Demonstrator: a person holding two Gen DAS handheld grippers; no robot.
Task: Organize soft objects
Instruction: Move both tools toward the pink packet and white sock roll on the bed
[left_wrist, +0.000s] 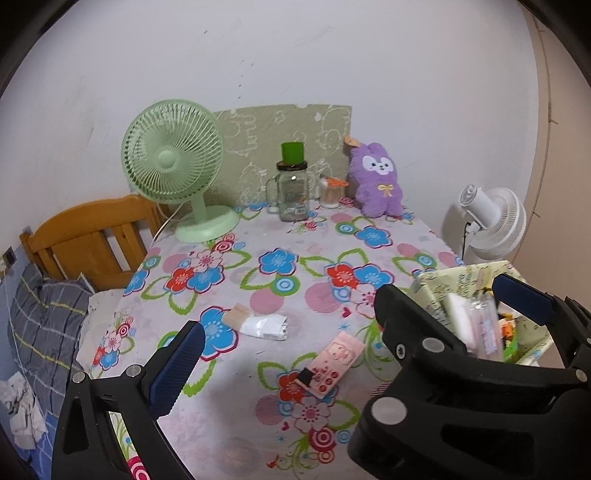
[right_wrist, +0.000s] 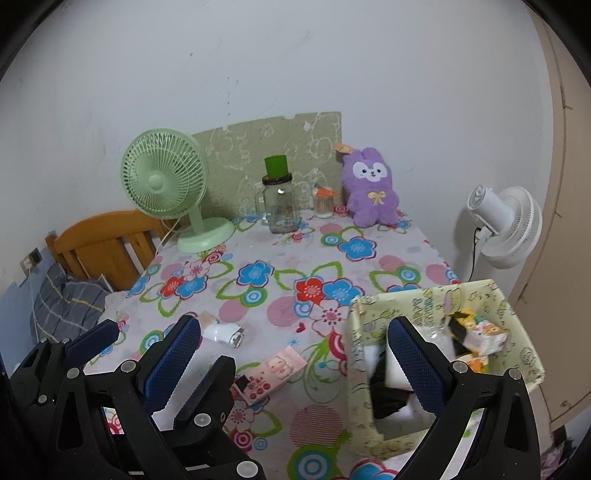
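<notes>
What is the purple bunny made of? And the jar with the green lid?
The purple bunny looks like fuzzy plush fabric: its surface is shaggy and matte. The jar looks like clear glass, see-through and shiny, though it might be plastic. Its green lid looks like smooth plastic.

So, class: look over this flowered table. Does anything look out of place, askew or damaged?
Yes. The green patterned sheet on the wall behind the table has a ragged, torn top edge. A crumpled white packet and a pink packet lie loose and askew on the tablecloth, outside the fabric box.
</notes>
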